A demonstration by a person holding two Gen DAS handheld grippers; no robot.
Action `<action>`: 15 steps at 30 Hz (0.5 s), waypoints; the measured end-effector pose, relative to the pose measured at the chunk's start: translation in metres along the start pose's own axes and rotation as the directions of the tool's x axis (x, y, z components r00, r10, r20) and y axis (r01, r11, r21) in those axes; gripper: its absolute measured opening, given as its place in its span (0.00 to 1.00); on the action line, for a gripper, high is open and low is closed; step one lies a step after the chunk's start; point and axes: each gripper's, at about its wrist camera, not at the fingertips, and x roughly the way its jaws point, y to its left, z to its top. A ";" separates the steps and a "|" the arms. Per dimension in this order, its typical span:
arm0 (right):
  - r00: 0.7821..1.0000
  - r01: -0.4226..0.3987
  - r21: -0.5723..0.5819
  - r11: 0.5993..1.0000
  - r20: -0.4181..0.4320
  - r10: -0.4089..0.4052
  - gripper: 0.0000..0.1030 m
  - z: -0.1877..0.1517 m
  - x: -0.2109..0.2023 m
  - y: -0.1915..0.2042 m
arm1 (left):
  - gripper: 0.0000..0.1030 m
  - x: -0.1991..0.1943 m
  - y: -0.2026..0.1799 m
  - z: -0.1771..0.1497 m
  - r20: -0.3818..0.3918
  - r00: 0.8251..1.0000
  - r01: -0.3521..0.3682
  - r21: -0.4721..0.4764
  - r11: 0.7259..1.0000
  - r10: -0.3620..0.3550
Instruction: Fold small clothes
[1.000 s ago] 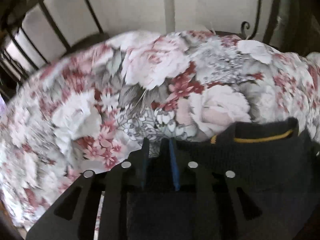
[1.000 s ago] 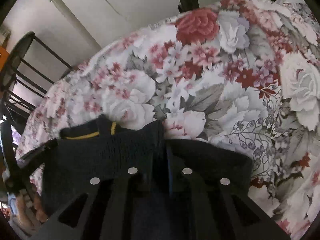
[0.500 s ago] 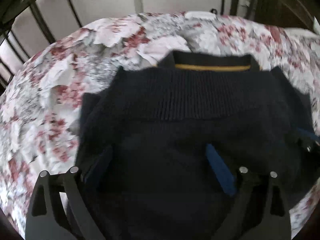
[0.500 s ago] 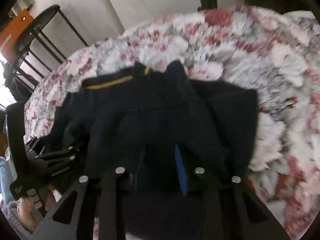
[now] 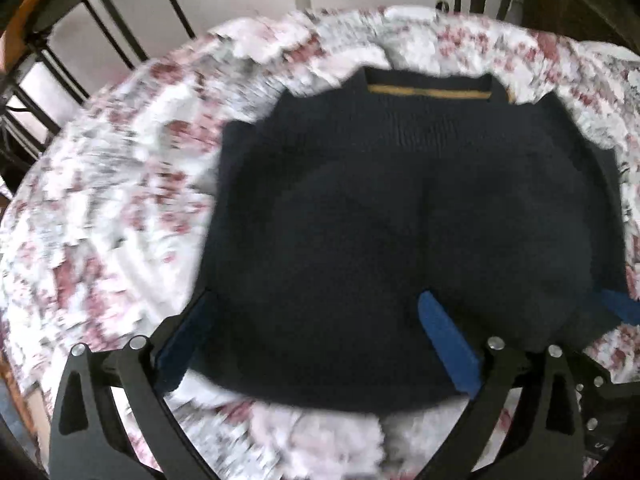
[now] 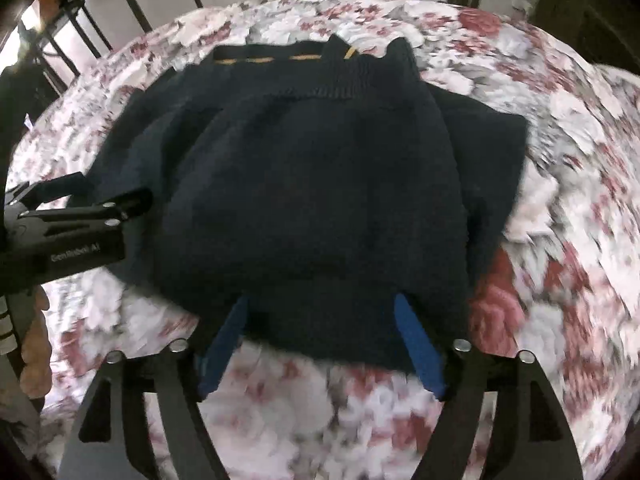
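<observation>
A dark blue sweater (image 6: 312, 200) lies folded on a flowery bedsheet (image 6: 560, 160), with its yellow-striped collar at the far end. The right gripper (image 6: 320, 340) is spread wide, holding nothing, its 2 blue fingers (image 6: 416, 344) over the sweater's near edge. The left gripper (image 5: 316, 344) is spread wide too, holding nothing, over the sweater's left half.

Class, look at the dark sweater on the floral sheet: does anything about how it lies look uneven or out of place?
Yes. The navy sweater is folded unevenly: in the right wrist view a flap sticks out past its right side on the floral sheet. Both grippers are open.
</observation>
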 end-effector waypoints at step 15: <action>0.972 -0.171 0.498 0.850 0.225 0.063 0.92 -0.025 -0.152 -0.057 | 0.96 -0.141 0.010 -0.005 0.201 0.977 0.098 -0.132 0.986 -0.071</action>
